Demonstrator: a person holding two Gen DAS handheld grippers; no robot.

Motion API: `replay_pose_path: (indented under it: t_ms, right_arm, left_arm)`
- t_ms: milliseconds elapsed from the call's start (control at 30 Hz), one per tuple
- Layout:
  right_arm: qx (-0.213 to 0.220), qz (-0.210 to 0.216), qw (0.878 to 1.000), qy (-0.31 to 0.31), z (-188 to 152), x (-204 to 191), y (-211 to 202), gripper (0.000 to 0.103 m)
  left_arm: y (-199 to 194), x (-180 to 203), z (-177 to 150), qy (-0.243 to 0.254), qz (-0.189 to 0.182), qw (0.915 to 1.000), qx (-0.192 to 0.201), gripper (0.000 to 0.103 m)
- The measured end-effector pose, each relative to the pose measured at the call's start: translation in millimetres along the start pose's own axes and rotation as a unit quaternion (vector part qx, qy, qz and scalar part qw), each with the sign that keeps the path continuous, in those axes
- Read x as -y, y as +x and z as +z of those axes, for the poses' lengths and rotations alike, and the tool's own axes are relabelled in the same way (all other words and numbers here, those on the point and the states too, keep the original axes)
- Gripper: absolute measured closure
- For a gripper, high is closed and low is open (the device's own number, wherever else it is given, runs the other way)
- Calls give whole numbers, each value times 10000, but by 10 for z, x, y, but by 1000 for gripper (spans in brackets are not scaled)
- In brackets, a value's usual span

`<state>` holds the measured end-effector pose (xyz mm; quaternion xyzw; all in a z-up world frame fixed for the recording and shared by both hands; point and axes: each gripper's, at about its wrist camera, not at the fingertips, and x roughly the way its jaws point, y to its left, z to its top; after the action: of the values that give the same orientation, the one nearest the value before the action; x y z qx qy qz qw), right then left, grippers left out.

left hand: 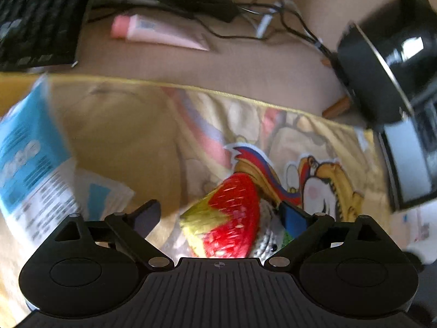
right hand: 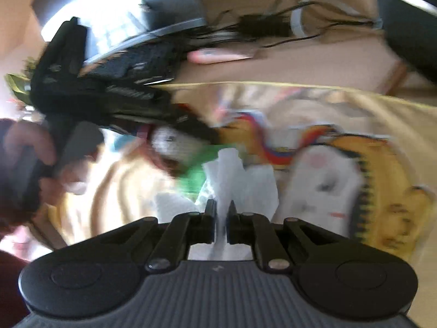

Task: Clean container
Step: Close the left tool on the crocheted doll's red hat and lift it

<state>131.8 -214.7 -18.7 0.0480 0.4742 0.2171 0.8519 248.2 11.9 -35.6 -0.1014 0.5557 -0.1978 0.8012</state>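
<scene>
A strawberry-printed container [left hand: 232,213], red with a yellow-green top and a white knitted part, lies between the wide-set fingers of my left gripper [left hand: 221,213], over a yellow cartoon cloth [left hand: 123,125]. The right finger [left hand: 293,218] presses against it. A little cloth shows beside the left finger [left hand: 147,214]. In the blurred right wrist view, a hand [right hand: 30,147] holds the left gripper [right hand: 188,128] with the container [right hand: 174,142] at its tips. My right gripper [right hand: 221,210] is shut on a crumpled white tissue [right hand: 240,175], just right of and below the container.
A blue-and-white wipes pack [left hand: 30,158] lies at the cloth's left. Behind the cloth on the tan desk are a pink tube [left hand: 158,30], a black keyboard [left hand: 35,27], tangled cables [left hand: 286,22], a pencil [left hand: 336,108] and a black round device [left hand: 377,76].
</scene>
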Motion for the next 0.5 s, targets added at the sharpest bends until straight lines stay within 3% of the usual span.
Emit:
replay_pose_path:
  t_ms: [67, 100, 133, 200, 333, 400, 433, 500]
  right_arm:
    - [89, -219, 9995, 233, -30, 163, -93, 94]
    - [147, -267, 9988, 391, -43, 253, -143, 94]
    - [205, -313, 9978, 549, -56, 343, -193, 94]
    - [352, -422, 9951, 818, -44, 501, -285, 94]
    - [675, -557, 9894, 1160, 56, 704, -410, 94]
    - [898, -629, 9871, 1167, 139, 731, -498, 94]
    - [1021, -634, 9862, 1136, 185, 722, -544, 94]
    - [1213, -588, 9855, 1031, 263, 687, -623, 94]
  left_arm:
    - [24, 129, -36, 462, -93, 9989, 3, 9]
    - [20, 227, -75, 825, -132, 9965, 30, 15]
    - [-2, 326, -121, 1225, -75, 9924, 126, 21]
    - [-62, 513, -200, 1898, 20, 9812, 337, 24]
    - [-158, 780, -187, 2534, 186, 9635, 848, 26]
    - [-241, 894, -173, 2847, 418, 9481, 1351, 26]
    - [-298, 941, -203, 3049, 513, 9364, 1662, 26]
    - [-400, 1000, -347, 3619, 725, 9019, 2245, 26]
